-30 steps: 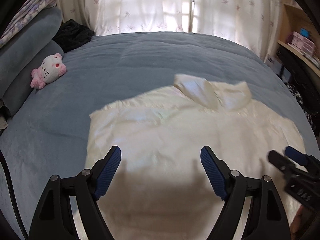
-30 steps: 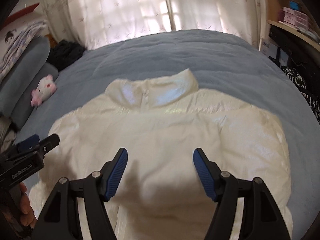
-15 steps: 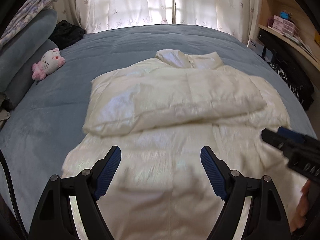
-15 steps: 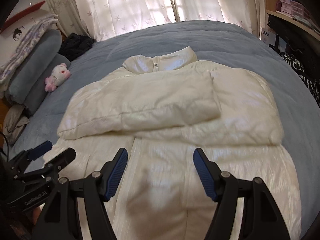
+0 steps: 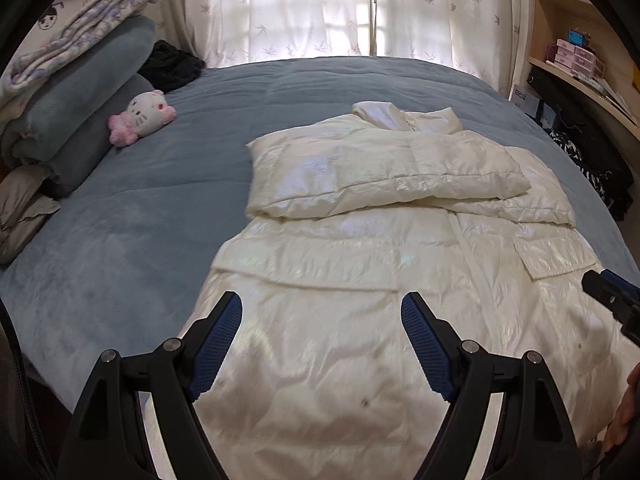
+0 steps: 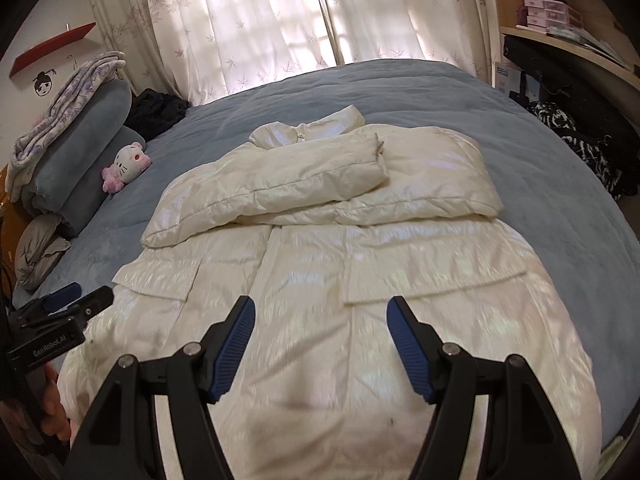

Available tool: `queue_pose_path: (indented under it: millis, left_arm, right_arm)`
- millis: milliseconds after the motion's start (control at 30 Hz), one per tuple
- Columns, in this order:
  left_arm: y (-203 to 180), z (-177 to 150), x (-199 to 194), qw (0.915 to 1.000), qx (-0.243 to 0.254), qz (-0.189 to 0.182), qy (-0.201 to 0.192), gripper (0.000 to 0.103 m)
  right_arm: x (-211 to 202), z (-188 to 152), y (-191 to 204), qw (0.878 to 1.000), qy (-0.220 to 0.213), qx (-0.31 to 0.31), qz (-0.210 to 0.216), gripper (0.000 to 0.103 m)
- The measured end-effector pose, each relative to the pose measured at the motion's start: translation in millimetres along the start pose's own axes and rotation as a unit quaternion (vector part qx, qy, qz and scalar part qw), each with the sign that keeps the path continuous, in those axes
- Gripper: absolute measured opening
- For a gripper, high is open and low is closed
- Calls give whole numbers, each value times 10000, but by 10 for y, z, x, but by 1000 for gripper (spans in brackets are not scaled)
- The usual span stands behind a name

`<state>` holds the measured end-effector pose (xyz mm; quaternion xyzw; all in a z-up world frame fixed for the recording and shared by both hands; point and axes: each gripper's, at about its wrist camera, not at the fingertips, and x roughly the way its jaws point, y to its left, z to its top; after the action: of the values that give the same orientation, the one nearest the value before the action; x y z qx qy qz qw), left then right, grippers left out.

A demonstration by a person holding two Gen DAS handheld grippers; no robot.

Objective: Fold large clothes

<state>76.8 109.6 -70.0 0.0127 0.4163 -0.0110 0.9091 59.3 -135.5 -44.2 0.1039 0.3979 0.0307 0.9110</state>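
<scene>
A long cream puffer jacket (image 5: 360,264) (image 6: 352,256) lies front-up on the blue bed, collar toward the curtains. Both sleeves (image 5: 384,168) (image 6: 280,184) are folded across its chest. My left gripper (image 5: 322,312) hovers open above the lower left part of the jacket, nothing between its blue pads. My right gripper (image 6: 322,316) hovers open above the lower middle, between the two pocket flaps, also holding nothing. Each gripper's tip shows at the edge of the other's view: the right gripper (image 5: 612,292), the left gripper (image 6: 68,300).
The blue bedcover (image 5: 140,208) has bare room left of the jacket. A pink and white plush toy (image 5: 140,120) and stacked pillows and blankets (image 5: 72,120) sit at the far left. Shelves with boxes (image 6: 548,12) and dark clothes (image 6: 580,148) stand at the right. Curtains (image 6: 260,20) hang behind.
Both grippers have pulled back from the jacket's chest toward its hem, still open and empty. The folded sleeves and the pocket flaps have come into view.
</scene>
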Motion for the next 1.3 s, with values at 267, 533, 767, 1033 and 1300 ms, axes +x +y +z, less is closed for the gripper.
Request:
queue_pose_path:
  millis: [267, 533, 767, 1033, 1300]
  left_arm:
    - [92, -157, -225, 10000, -28, -38, -71, 80]
    - [114, -182, -494, 9994, 128, -44, -331, 80]
    - [495, -323, -592, 9996, 111, 155, -196, 82]
    - [1138, -673, -313, 9946, -744, -221, 692, 82]
    - [1488, -992, 34, 9785, -1415, -862, 1229, 82]
  right_arm:
    - [-300, -184, 40, 9997, -190, -133, 26, 69]
    - [-582, -297, 15, 9992, -362, -183, 10, 69]
    - [-823, -415, -237, 9987, -461, -88, -177, 69]
    - [-948, -540, -858, 9972, -267, 513, -467, 69]
    - [-1007, -619, -1748, 9868, 30, 1585, -338, 69]
